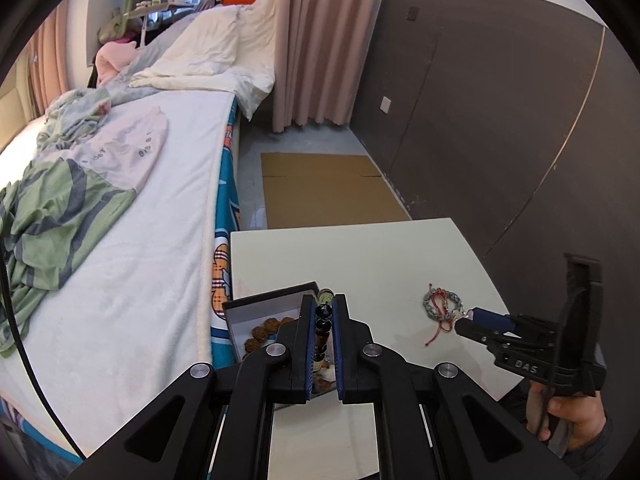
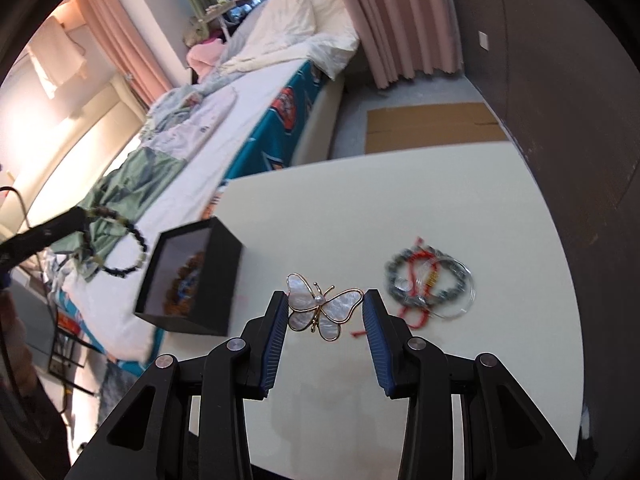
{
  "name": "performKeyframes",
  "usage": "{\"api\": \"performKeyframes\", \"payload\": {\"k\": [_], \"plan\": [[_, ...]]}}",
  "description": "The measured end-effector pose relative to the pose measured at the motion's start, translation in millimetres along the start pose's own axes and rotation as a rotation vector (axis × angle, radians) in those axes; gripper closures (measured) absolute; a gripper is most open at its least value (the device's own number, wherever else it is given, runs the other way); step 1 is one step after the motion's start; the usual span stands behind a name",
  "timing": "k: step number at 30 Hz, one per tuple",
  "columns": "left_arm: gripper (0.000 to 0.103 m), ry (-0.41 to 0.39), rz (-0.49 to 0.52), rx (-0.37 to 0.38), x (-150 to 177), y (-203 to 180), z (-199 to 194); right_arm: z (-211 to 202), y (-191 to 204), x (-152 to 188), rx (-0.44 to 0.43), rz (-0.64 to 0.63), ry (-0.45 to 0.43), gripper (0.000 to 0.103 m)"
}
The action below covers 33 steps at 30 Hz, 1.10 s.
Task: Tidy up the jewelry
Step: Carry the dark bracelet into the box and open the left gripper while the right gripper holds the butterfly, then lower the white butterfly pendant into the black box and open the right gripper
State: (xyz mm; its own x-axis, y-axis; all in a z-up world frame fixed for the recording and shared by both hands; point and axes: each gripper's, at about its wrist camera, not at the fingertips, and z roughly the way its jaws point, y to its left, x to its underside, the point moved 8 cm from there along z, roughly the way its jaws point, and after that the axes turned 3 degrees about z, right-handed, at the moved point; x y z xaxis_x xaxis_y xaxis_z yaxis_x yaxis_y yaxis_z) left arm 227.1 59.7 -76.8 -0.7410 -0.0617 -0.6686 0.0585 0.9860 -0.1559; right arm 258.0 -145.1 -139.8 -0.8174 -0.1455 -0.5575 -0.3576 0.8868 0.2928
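Note:
My left gripper [image 1: 323, 304] is shut on a dark beaded bracelet [image 1: 323, 320] and holds it above the open black jewelry box [image 1: 264, 312], which has brown beads inside. In the right wrist view the bracelet [image 2: 124, 252] hangs from the left gripper [image 2: 82, 216] left of the box [image 2: 216, 264]. My right gripper [image 2: 325, 308] is shut on a pearl butterfly brooch [image 2: 320, 306], wings between the pads. A pile of grey and red bracelets [image 2: 428, 280] lies on the white table [image 2: 360, 208], also in the left wrist view [image 1: 442, 306].
A bed [image 1: 140, 240] with clothes runs along the table's left side. A cardboard sheet [image 1: 328, 188] lies on the floor beyond the table. A dark wall [image 1: 500, 140] stands to the right.

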Motion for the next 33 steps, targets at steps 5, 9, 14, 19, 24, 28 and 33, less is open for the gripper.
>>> {"api": "performKeyframes", "payload": {"k": [5,9,14,19,24,28,33], "plan": [[0.095,0.061,-0.034,-0.027,12,11,23,0,23,-7,-0.045,-0.021,-0.011,0.063],[0.078,0.132,-0.098,-0.024,25,26,40,3,38,-12,-0.072,-0.034,-0.011,0.063],[0.031,0.065,-0.115,-0.037,22,40,24,6,56,-20,-0.114,-0.039,-0.025,0.063],[0.031,0.043,-0.13,-0.045,20,54,11,9,75,-25,-0.154,-0.038,-0.038,0.063],[0.031,0.041,-0.155,-0.066,26,73,1,18,92,-28,-0.182,-0.027,-0.037,0.063],[0.031,0.052,-0.164,-0.088,32,82,-6,22,107,-28,-0.213,-0.029,-0.036,0.063],[0.031,0.034,-0.173,-0.107,33,90,-20,26,134,-26,-0.336,-0.023,-0.021,0.062]]}}
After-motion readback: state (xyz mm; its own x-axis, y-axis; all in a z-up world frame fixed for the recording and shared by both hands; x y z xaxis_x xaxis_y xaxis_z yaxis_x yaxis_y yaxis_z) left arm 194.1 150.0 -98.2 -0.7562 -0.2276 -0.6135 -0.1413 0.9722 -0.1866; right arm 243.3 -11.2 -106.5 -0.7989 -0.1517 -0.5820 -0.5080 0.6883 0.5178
